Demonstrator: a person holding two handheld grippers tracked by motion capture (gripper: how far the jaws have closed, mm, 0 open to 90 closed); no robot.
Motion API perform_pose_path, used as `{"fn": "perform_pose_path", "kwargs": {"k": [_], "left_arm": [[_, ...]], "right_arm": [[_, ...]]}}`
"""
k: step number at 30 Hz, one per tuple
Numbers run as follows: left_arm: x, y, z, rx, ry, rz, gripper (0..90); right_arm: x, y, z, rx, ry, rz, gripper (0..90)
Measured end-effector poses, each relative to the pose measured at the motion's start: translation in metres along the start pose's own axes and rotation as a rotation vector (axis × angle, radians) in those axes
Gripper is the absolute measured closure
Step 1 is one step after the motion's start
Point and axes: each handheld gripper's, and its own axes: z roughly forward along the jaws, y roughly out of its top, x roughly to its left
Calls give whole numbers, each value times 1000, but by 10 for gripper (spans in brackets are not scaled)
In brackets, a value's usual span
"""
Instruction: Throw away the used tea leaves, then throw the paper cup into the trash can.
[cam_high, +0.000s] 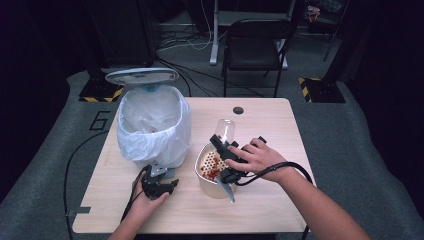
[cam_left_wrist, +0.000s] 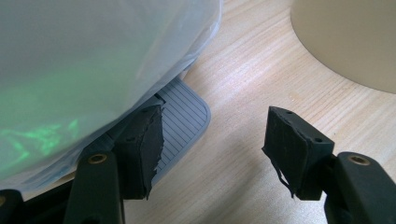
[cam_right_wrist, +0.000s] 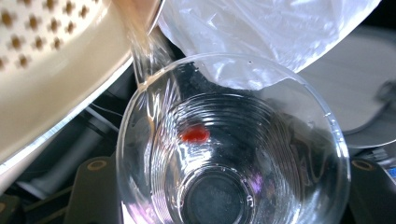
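Holding the clear plastic cup (cam_high: 224, 131) in my right gripper (cam_high: 223, 150), I had it tipped up at the middle of the high view, just above the cream colander (cam_high: 210, 167). My jaws were clamped on the cup's sides. In the right gripper view, the cup (cam_right_wrist: 233, 140) filled the lower centre, its mouth toward the camera, with one small red bit (cam_right_wrist: 195, 134) clinging to its inner wall. The rest of the cup looked clear, so I judged the emptying nearly done; that last bit remained, and the red pieces lying in the colander had yet to go anywhere.

My left gripper (cam_high: 159, 186) sat at lower left of the high view, against the foot of the lined bin (cam_high: 152, 125). In the left gripper view, my jaws stood wide apart and held nothing, one pad (cam_left_wrist: 140, 149) resting on the grey ribbed pedal (cam_left_wrist: 184, 119) under the white bag (cam_left_wrist: 93, 60). The bin's lid (cam_high: 141, 76) stood raised at upper left, so I took the pedal as pressed.

Between cup and bin opening, the colander's rim and the bulging bag crowded the path. The wooden surface (cam_high: 260, 200) was bare near the bottom edge.
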Motion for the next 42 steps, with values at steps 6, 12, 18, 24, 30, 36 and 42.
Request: {"fn": "perform_pose_path", "kwargs": {"k": [6, 12, 18, 24, 30, 36, 42], "left_arm": [[0, 0, 0, 0, 2, 0, 373], [0, 0, 0, 1, 2, 1, 373], [0, 0, 0, 0, -2, 1, 373], [1, 0, -1, 6, -1, 8, 373], [0, 0, 0, 1, 2, 1, 373], [0, 0, 0, 5, 2, 6, 373], [0, 0, 0, 1, 0, 4, 373]], "right_arm": [[4, 2, -3, 1, -36, -68, 353], [4, 3, -3, -8, -47, -66, 353], [1, 3, -3, -15, -48, -58, 353], [-3, 2, -3, -27, -41, -99, 353], [-11, 0, -4, -44, -25, -51, 351], [-27, -9, -3, -53, 54, 116, 349], [-44, -33, 2, -83, 142, 618, 350]]}}
